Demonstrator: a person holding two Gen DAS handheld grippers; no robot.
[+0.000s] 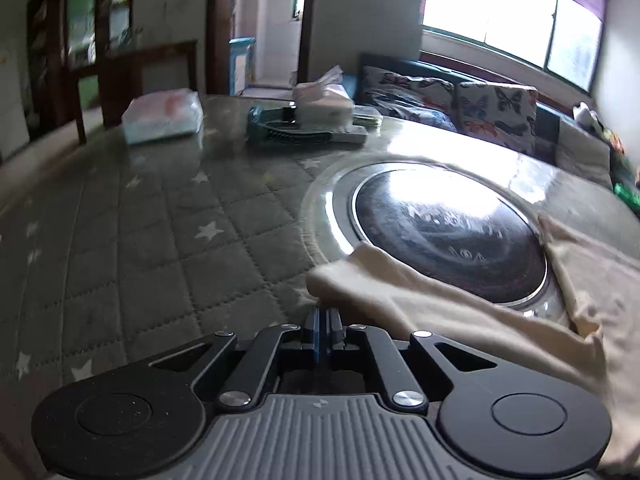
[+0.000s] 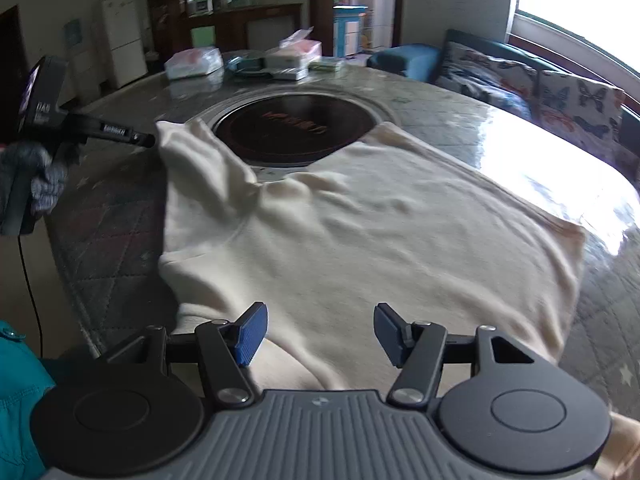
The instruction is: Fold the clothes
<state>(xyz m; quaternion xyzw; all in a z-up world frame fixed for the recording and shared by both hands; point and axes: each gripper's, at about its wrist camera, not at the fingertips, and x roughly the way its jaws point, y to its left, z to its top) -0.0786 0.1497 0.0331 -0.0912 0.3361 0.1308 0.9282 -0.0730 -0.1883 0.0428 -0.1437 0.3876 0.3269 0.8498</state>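
One garment is on the table [image 2: 500, 92]: a cream shirt [image 2: 360, 240] spread mostly flat over the quilted cover, its far edge overlapping the rim of the round dark cooktop inset [image 2: 292, 128] at the table's middle. Step in hand, as judged: the first fold of a sleeve or side. Left hand-held gripper [image 1: 323, 312] has its jaws pressed together on the end of the cream sleeve [image 1: 360, 276], with the cloth bunched just ahead of the blue pads [image 1: 318, 320]; the sleeve trails back from there to the shirt body. Right hand-held gripper [image 2: 318, 332] hangs over the near hem with jaws roughly half apart and nothing between them; cloth lies below the pads, contact cannot be confirmed. Next move, as judged: carry the pinched sleeve inward across the body and lay it flat, while the right either pins the hem or closes on the near edge to keep the shirt from dragging. Risk: the smooth table may let the whole shirt slide. View comparison: right wrist view shows the full outline of the shirt, the raised sleeve at far left, and the left tool from outside, held in a grey-gloved hand [image 2: 36, 176] with a teal sleeve [image 2: 20, 392] at the frame edge. Left wrist view shows the pinch itself at close range, plus the tissue packs [image 1: 162, 116] and a sofa with butterfly cushions [image 1: 496, 108] beyond; the shirt body is largely cut off there.
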